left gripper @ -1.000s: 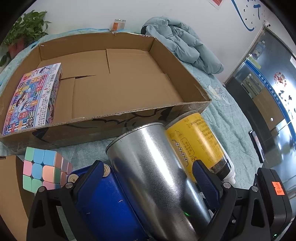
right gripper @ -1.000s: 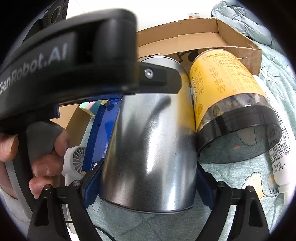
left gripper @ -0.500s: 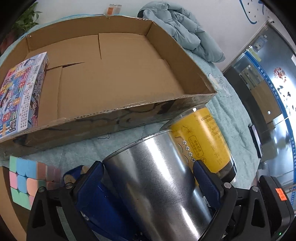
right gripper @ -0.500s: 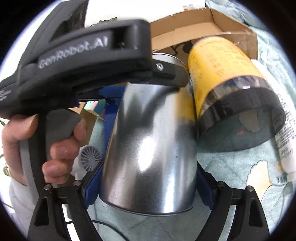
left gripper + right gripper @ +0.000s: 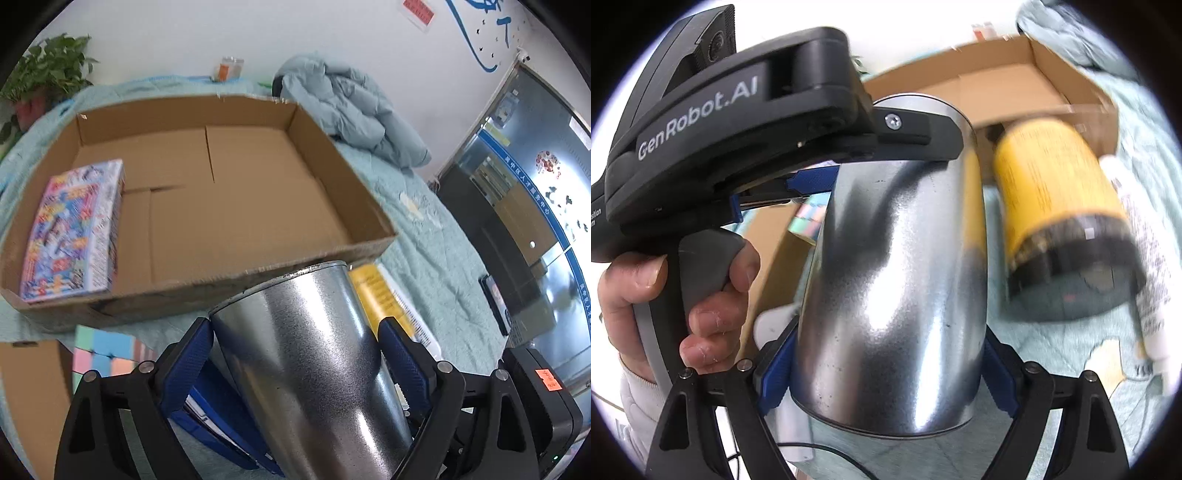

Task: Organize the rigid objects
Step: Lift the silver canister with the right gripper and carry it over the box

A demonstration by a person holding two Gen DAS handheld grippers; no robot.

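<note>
Left wrist view. My left claw [image 5: 295, 354] is clamped on the steel tumbler [image 5: 314, 369], one blue pad on each flank. The tumbler's long axis runs straight ahead along my fingers, its far end pointing at the near wall of the cardboard tray [image 5: 207, 288]. The tray lies directly beyond the tumbler and is mostly bare. A colourful printed box [image 5: 74, 229] lies flat against the tray's left wall. A yellow-labelled jar [image 5: 373, 291] lies to the right of the tumbler, just short of the tray's near-right corner, and a pastel puzzle cube [image 5: 99, 354] sits left of the tumbler, outside the tray. A blue box [image 5: 218, 417] lies beneath the tumbler's left side.

Right wrist view. My right claw [image 5: 886, 373] is closed on the tumbler's [image 5: 894, 277] wide end, pads pressed to both sides. The left claw's body and fingers [image 5: 908, 125] grip the narrower far part of the tumbler, and the left hand [image 5: 683, 291] wraps its handle. The jar [image 5: 1060, 221], blurred, lies on its side to the tumbler's right on the teal quilt [image 5: 1071, 354]. A white tube [image 5: 1145, 295] lies beyond the jar.

Judgement. Both claws share the tumbler, held clear of the quilt. The left claw is nearer the tray, so the coming move turns on carrying the tumbler forward along its own axis, over the tray's near wall.
</note>
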